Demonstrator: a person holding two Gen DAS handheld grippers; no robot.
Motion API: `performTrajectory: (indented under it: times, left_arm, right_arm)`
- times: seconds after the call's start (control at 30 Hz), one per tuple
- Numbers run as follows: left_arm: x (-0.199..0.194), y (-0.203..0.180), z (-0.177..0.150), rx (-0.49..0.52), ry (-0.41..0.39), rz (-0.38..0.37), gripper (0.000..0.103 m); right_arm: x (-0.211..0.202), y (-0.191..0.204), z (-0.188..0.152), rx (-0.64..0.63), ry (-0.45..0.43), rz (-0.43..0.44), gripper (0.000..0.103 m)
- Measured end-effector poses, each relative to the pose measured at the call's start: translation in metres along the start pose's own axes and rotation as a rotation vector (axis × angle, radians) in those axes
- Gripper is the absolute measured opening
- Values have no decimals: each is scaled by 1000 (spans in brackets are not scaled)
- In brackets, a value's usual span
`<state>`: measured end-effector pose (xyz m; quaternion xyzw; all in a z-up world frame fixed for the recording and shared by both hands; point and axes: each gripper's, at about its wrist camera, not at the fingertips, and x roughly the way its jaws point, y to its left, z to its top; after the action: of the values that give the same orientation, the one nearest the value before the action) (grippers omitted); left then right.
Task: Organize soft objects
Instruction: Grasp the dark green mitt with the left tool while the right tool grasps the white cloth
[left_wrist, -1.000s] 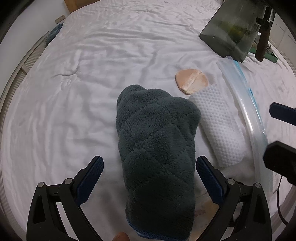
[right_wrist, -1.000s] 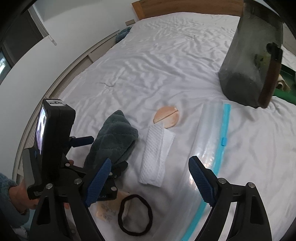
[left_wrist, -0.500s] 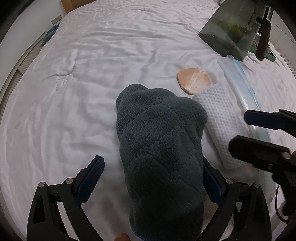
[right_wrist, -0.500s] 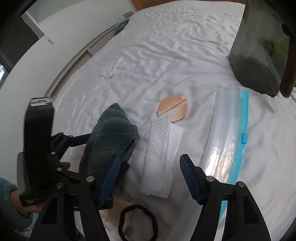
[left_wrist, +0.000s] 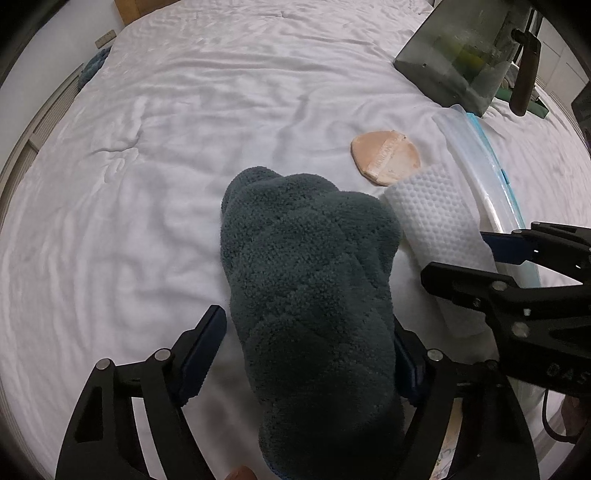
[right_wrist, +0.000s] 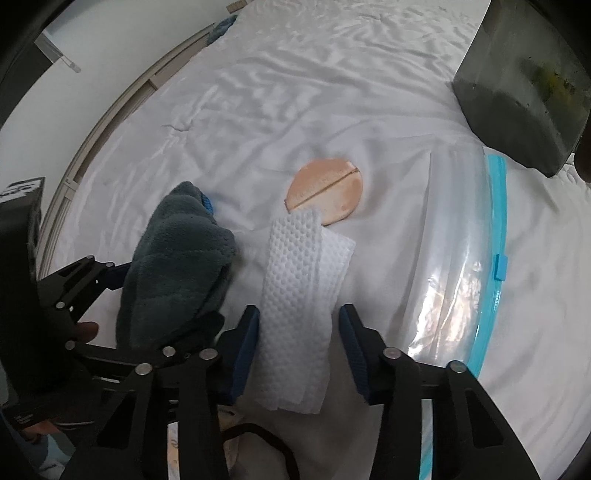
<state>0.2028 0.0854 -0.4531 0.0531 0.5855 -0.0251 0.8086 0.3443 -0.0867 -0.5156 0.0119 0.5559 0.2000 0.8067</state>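
Observation:
A dark grey fluffy towel (left_wrist: 310, 288) lies on the white bed. My left gripper (left_wrist: 306, 350) is closed around its near end; the towel also shows in the right wrist view (right_wrist: 177, 266). A folded white textured cloth (right_wrist: 299, 314) lies beside it, between the open jaws of my right gripper (right_wrist: 297, 343), which straddle its near end without pressing it. The cloth shows in the left wrist view (left_wrist: 432, 221) too. A round peach powder puff (right_wrist: 327, 192) lies just beyond the cloth. A clear zip bag with a blue seal (right_wrist: 476, 258) lies flat to the right.
A dark translucent box (right_wrist: 524, 74) stands at the far right on the white bed sheet (left_wrist: 184, 147). A black hair tie (right_wrist: 258, 439) lies near the front edge under my right gripper. A blue item (right_wrist: 221, 27) lies at the bed's far left edge.
My left gripper has closed in on the towel. My right gripper has moved left and down from over the zip bag and narrowed around the white cloth.

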Motion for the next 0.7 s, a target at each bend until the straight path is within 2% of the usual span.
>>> performTrajectory:
  times: [0.23,0.33,0.4,0.5,0.6,0.7]
  left_arm:
    - [-1,3,3,-13,5,-13,72]
    - [-1,4,4,-21,15,-33,66]
    - [0,3,5,-23,18,-39,64]
    - [1,3,6,-23,22,-46,59]
    - [0,1,5,-26,22,-44,54]
    - [1,-1,4,-30,18,-43,44]
  right_arm:
    - [2,1,1,-13,11,-6,38]
    - [3,0,2,-14,14,-7,33]
    - [4,0,3,-17,15,-6,21]
    - [5,2,3,-33,16,-5,12]
    - [3,4,2,-44,13,-1,10]
    - [0,5,1,-54,10,6,9]
